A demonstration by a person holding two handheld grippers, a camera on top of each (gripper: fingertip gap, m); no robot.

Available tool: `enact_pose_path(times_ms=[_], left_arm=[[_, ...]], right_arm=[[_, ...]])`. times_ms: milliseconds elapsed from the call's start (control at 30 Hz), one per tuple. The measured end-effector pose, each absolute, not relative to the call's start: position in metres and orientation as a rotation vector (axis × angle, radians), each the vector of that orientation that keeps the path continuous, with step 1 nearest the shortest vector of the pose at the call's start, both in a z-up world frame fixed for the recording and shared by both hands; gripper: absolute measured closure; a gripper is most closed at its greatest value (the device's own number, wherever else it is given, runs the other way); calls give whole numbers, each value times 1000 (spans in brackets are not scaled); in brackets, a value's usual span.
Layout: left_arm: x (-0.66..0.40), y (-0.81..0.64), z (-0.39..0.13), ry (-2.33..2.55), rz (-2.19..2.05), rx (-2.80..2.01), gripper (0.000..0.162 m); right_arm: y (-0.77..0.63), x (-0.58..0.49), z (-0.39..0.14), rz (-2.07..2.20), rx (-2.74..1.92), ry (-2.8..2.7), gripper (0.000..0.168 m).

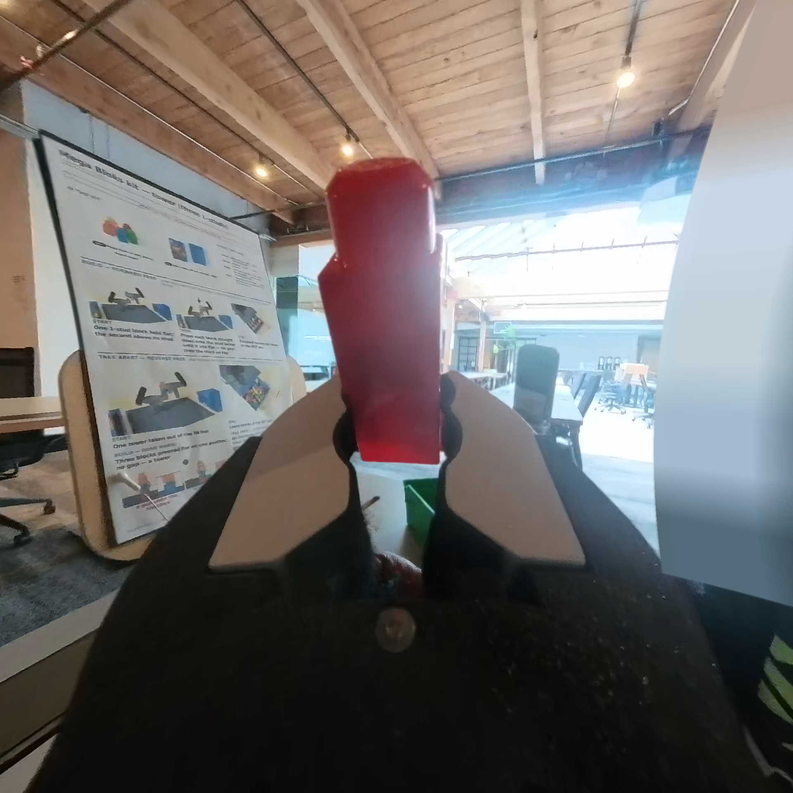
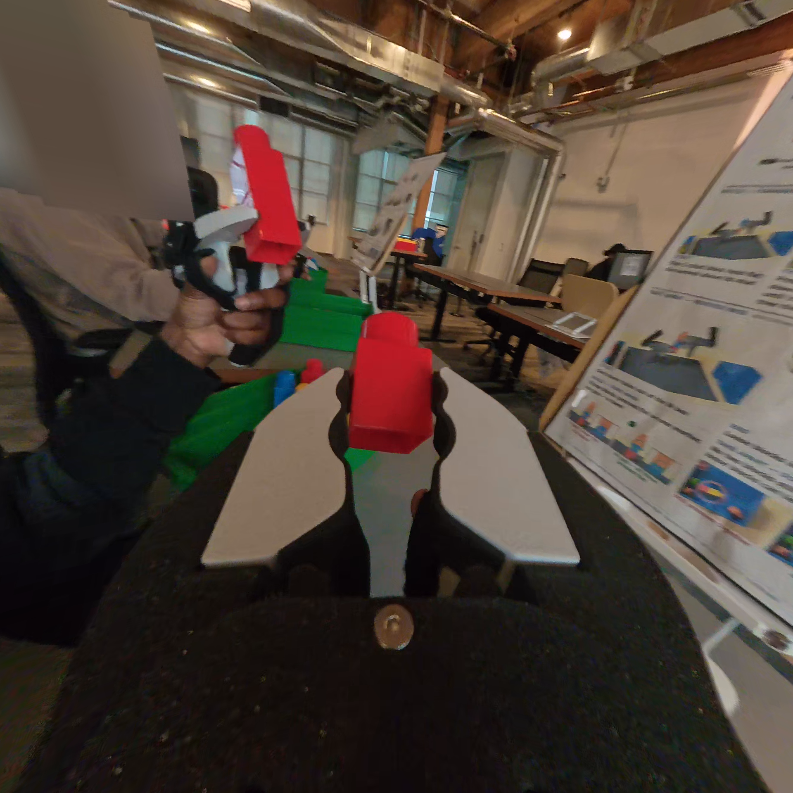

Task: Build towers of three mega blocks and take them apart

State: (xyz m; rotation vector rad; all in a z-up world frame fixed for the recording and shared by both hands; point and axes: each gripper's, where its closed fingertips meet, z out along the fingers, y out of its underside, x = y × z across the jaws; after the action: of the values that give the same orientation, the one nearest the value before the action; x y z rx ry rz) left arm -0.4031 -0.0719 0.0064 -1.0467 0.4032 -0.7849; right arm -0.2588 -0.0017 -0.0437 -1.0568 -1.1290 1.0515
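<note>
**Red blocks held in both grippers above the green bins**

Nearest in the left wrist view, the left gripper is seen closed on the lower part of a tall red stack, which stands upright between the fingers with its stud at the top; whether it is one long block or two joined blocks cannot be told. Below the stack, a corner of a green bin is seen on the tabletop. To the left, farther off, an instruction board is propped on a wooden stand.

In the right wrist view, the right gripper is closed on the sides of a single red block, stud up and slightly tilted. Just beyond it, blue, red and yellow blocks are seen inside a green bin. Farther to the left, the left gripper is held raised by a person's hand, with the tall red stack clamped in it, well apart from the single red block. An instruction board is seen at the right.
</note>
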Motion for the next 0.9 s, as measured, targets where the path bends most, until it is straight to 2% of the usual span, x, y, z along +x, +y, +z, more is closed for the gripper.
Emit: enact_pose_path(times_ms=[200,467,667,900], left_arm=[[-394,-63,-4,444,-676,-1139,126],[-390,-58,-9,464,-619,-1186,126],[-387,-61,-10,490,-592,-1188,126],[-387,-62,-10,496,-574,-1190,126]], right_arm=[[3,-232,-38,851,-1140,-1118,132],[22,-117,-85,370,-1463,-1033,133],[37,8,-160,-5,-1859,-817,132],[40,60,-259,-150,-2266,-800,132]])
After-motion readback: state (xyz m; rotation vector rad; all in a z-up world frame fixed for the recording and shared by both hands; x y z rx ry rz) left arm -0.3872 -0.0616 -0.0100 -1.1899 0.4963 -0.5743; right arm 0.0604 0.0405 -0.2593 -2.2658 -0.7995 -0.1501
